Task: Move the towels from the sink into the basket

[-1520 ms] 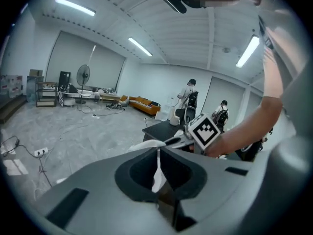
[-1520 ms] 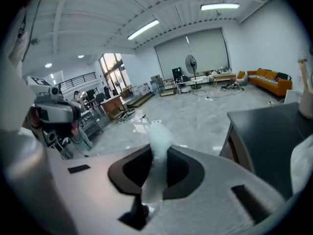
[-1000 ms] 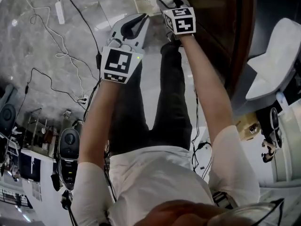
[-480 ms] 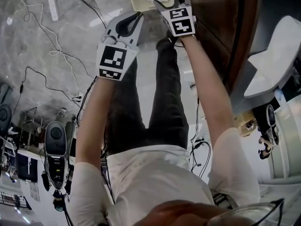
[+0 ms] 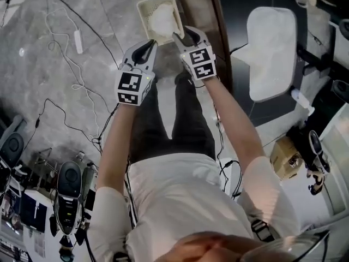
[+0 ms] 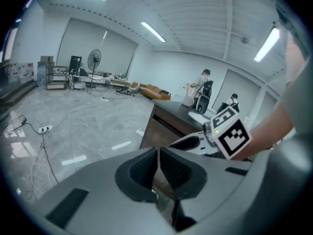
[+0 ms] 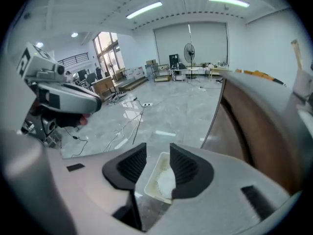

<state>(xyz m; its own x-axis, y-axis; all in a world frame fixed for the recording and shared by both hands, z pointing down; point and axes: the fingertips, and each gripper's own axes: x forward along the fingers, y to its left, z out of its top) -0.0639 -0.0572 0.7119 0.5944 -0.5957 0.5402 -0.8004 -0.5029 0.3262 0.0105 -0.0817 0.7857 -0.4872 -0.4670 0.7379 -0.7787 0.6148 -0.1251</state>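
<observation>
The towel [image 5: 162, 19] is white, the basket [image 5: 142, 9] cream, the floor [image 5: 49, 86] grey veined marble, the cabinet [image 5: 197, 7] dark brown.

Grey marble floor [image 5: 38, 75] w/ black & white cables [image 5: 76, 83] trailing across it. A white power strip [image 5: 78, 41] lies among them. Long surface [image 6: 164, 126], brown wood front & dark top, runs along the floor's edge. At the far end of the room: pedestal fan [image 6: 94, 62], metal shelving [image 6: 56, 77], bright windows [image 7: 105, 45]. Ceiling light strips [image 6: 154, 32] are lit. Two people [image 6: 204, 84] are beyond the surface's far end. Black gear [image 5: 70, 182] at head view's lower left, prob. on stands.
</observation>
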